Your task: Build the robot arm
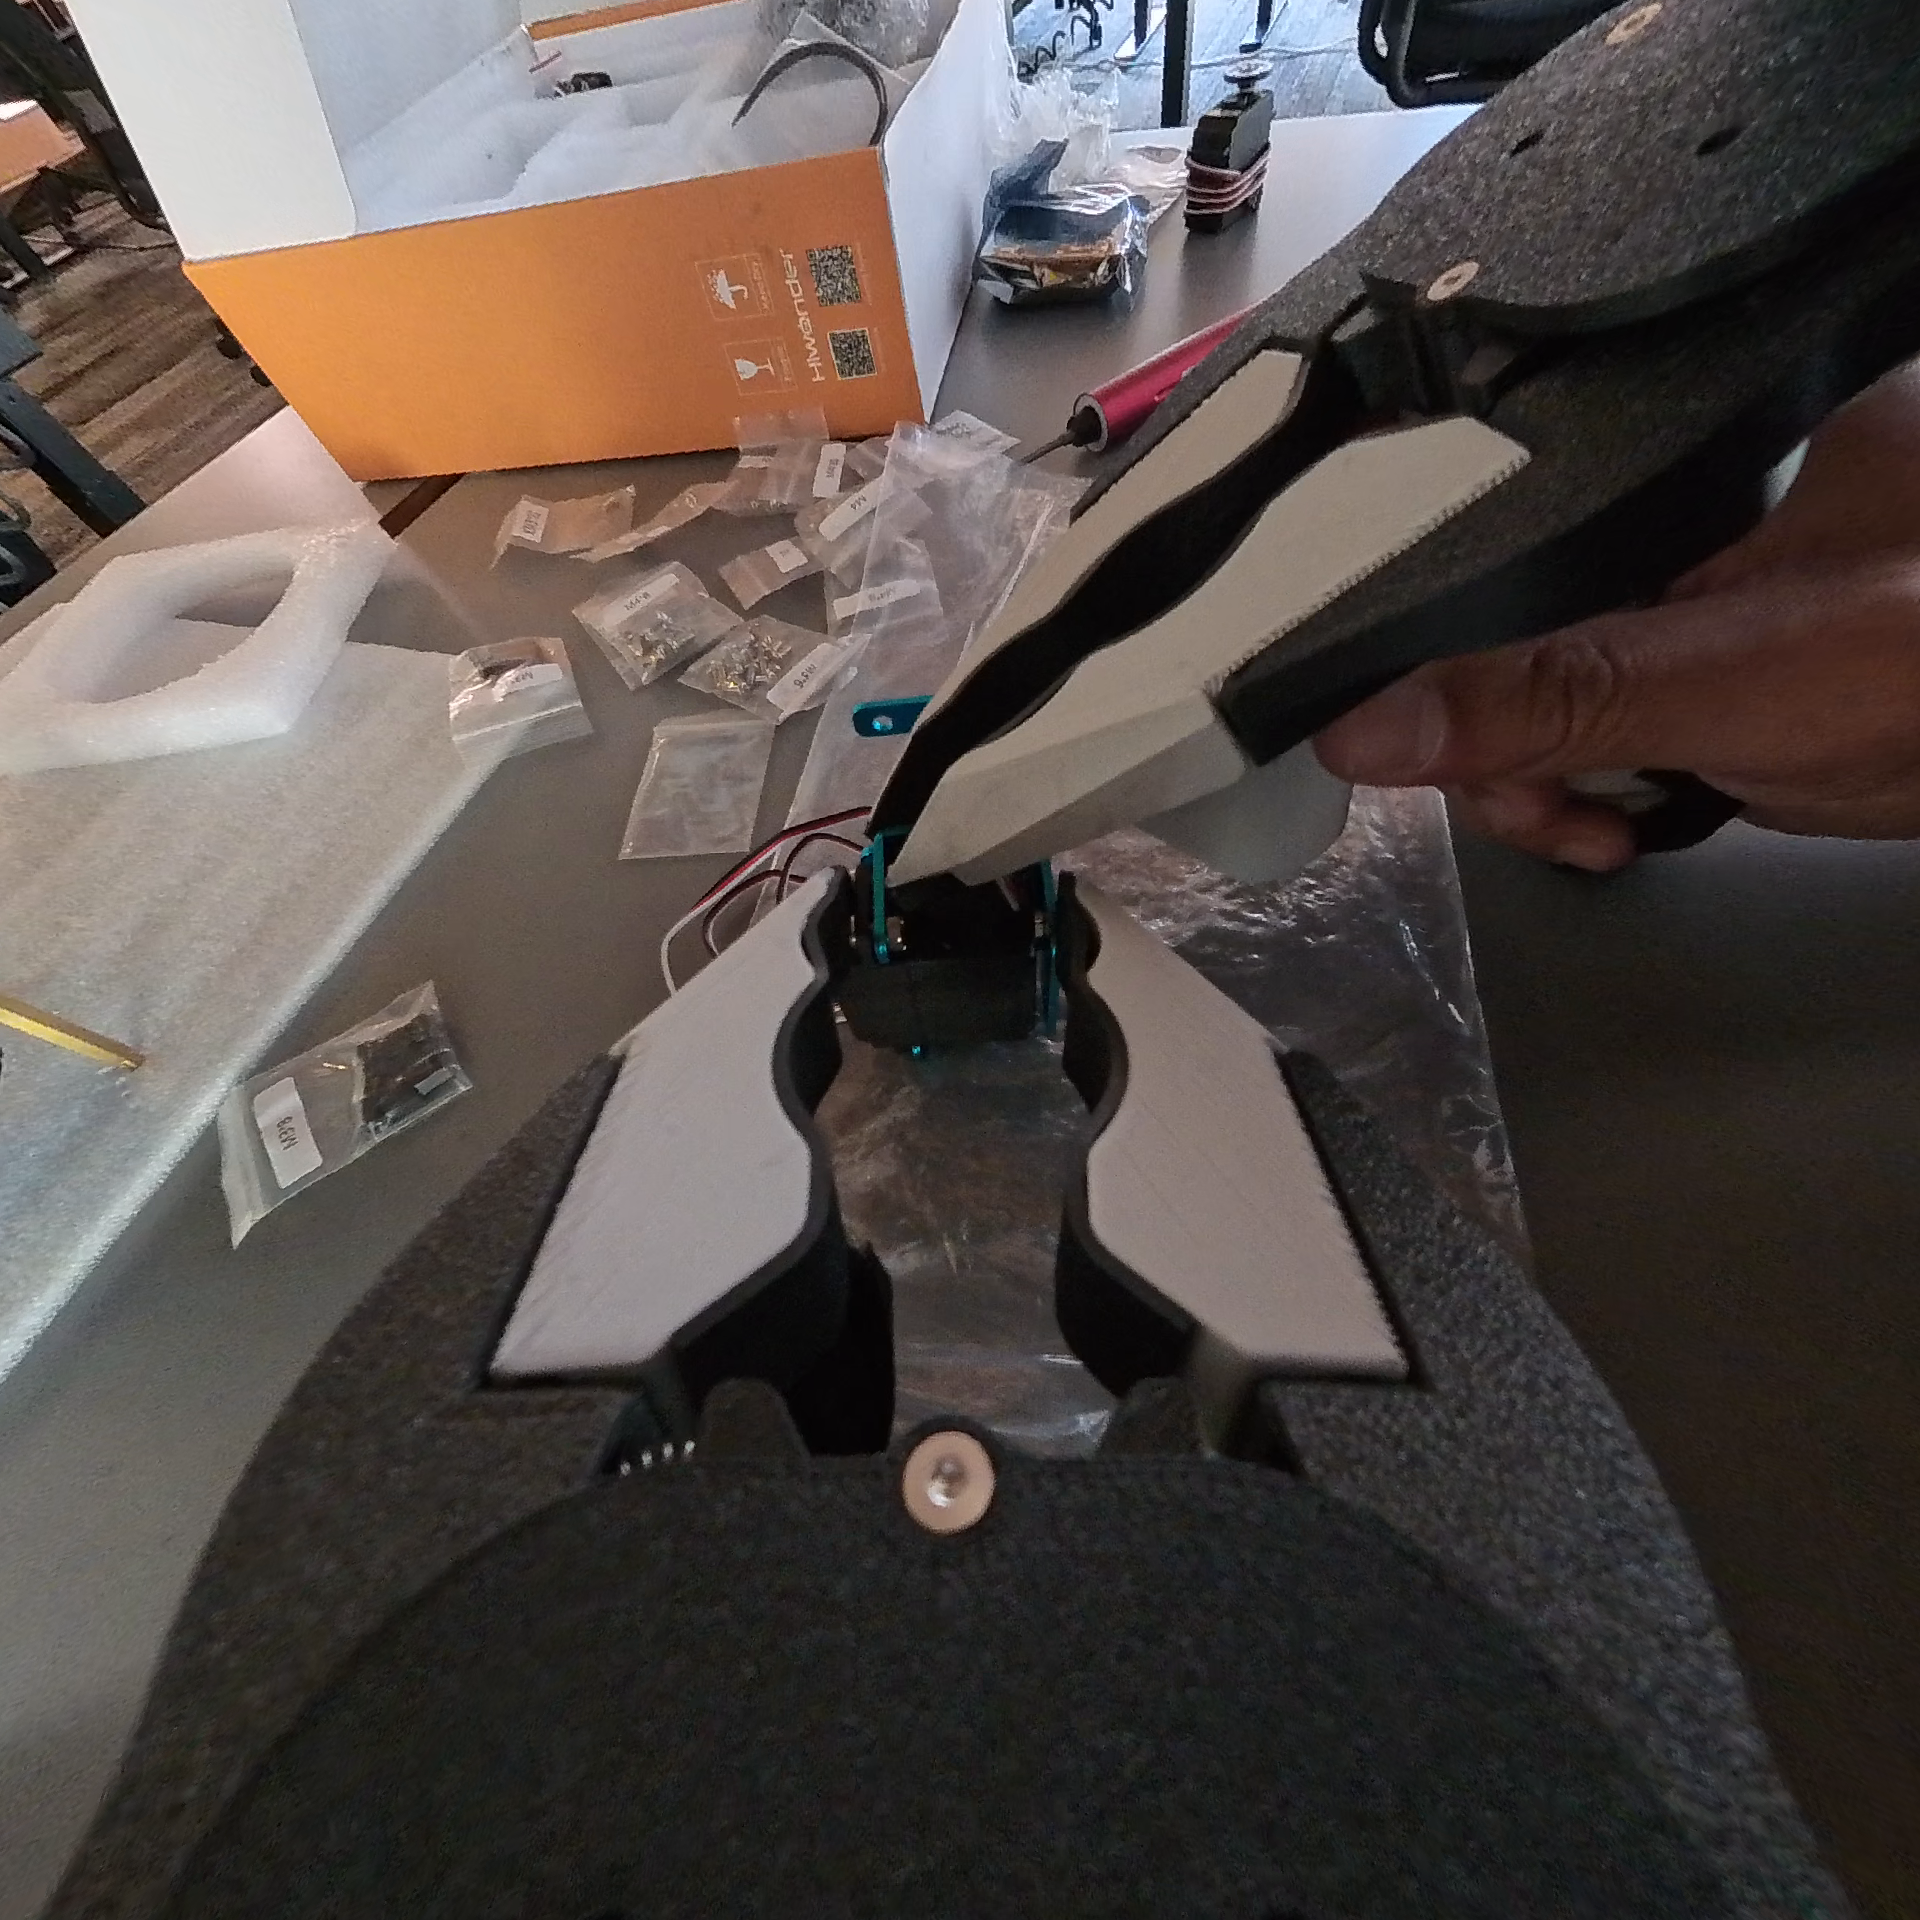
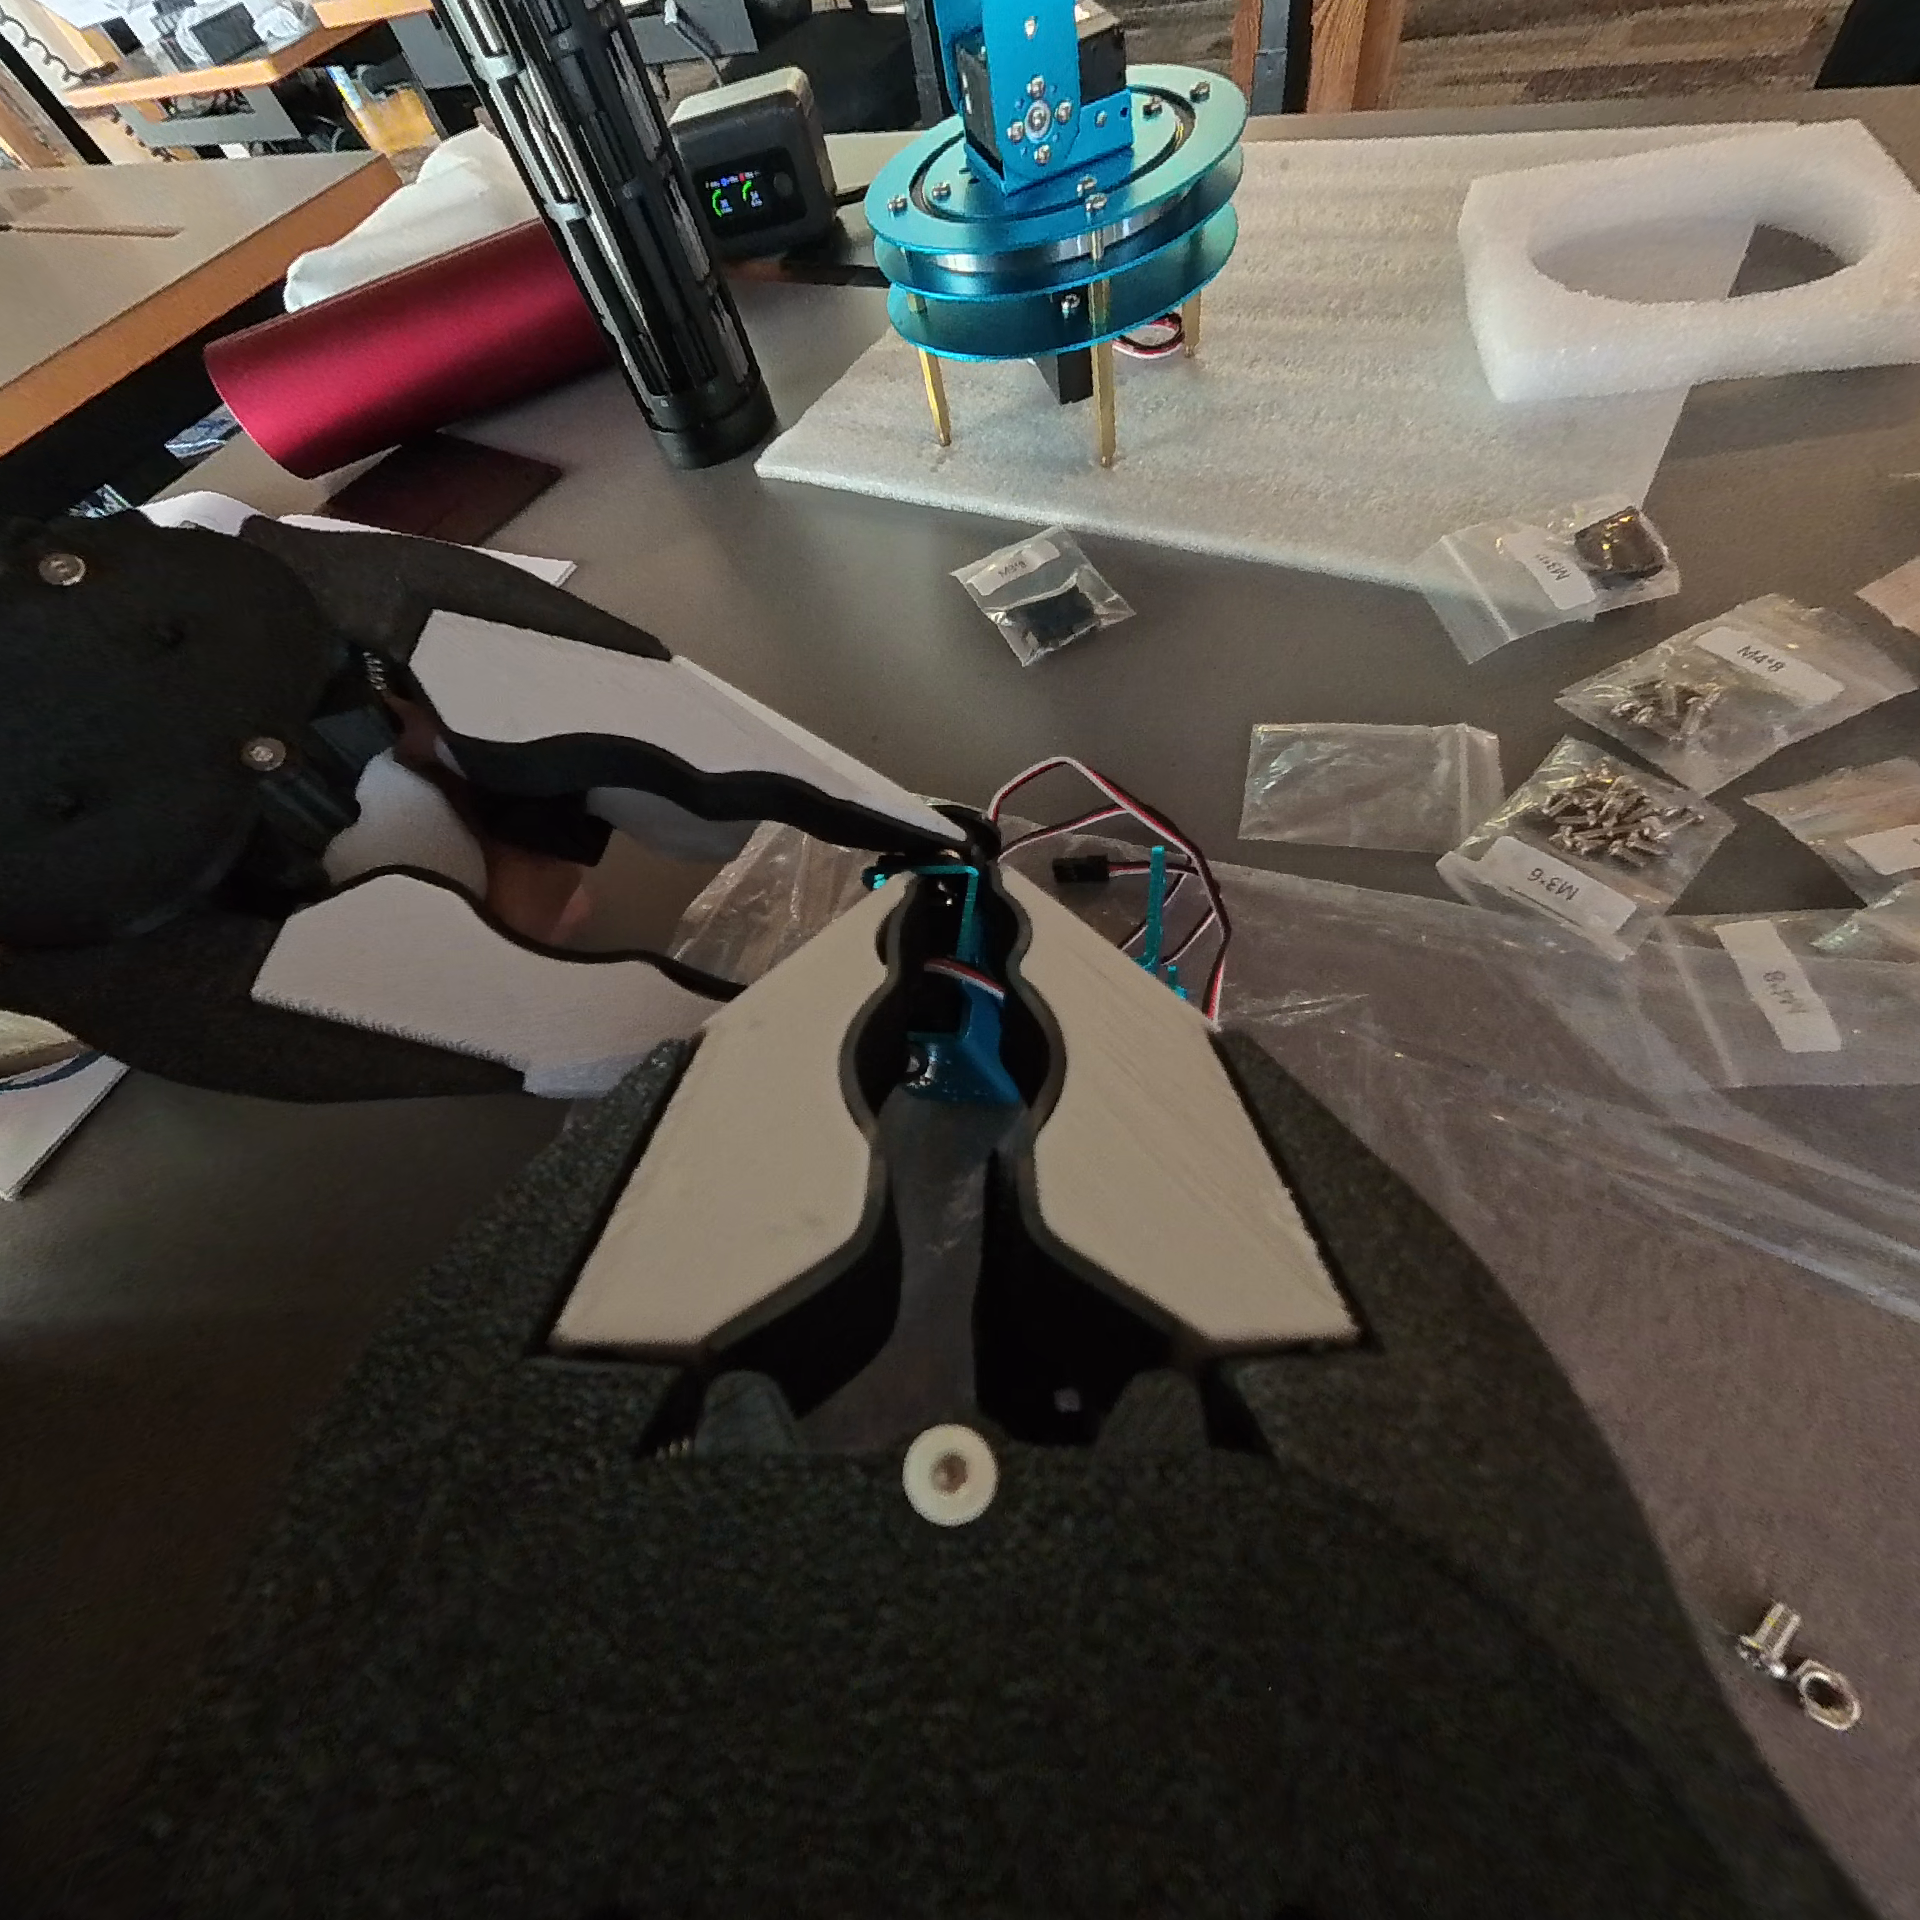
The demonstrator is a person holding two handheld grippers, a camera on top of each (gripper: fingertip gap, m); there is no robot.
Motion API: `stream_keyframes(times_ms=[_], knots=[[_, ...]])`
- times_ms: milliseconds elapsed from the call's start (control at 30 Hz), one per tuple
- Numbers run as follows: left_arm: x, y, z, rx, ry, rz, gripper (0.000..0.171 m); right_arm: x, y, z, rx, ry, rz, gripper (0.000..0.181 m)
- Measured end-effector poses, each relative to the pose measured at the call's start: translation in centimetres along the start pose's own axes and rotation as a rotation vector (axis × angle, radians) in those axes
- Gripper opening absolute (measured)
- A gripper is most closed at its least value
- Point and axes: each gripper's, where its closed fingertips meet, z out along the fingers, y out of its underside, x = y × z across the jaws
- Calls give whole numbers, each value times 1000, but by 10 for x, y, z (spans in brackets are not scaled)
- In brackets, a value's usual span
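Where the two tools meet over a clear plastic sheet (image 2: 1455, 1049) on the grey table (image 2: 727, 623), the left gripper (image 1: 956, 914) is clamped on one small black servo (image 1: 935, 997), a finger pressed to each side of it. The right gripper (image 2: 977, 868), held in a bare hand (image 1: 1662, 707), comes in from above with its fingers drawn almost together on the single teal bracket (image 2: 971, 945) that wraps that servo (whether the pads bite metal only or the servo body too, I cannot tell). One bundle of red, white and black wires (image 2: 1091, 784) loops away from the servo to a black plug.

Counted round about:
- Zip bags (image 2: 1371, 795): at least six in the right wrist view, two of them plainly full of silver screws (image 2: 1610, 816).
- One loose screw (image 2: 1771, 1652) and one nut (image 2: 1831, 1704), near the right gripper's body.
- One turntable base (image 2: 1055, 208) with three teal discs on brass standoffs; it stands on one foam sheet (image 2: 1351, 488).
- One white foam frame (image 2: 1558, 312).
- One dark red cylinder (image 2: 416, 364) and one black slotted cylinder (image 2: 623, 239).
- In the left wrist view, one orange box (image 1: 520, 343), one red screwdriver (image 1: 1143, 400) and one second servo (image 1: 1231, 156), standing far off.
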Motion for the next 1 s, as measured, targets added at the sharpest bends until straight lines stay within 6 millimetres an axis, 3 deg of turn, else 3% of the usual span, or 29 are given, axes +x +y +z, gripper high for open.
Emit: stream_keyframes(times_ms=[1000], knots=[[1, 0, 0, -1, 0, 7, 39, 0, -1, -2, 18, -22, 42, 5]])
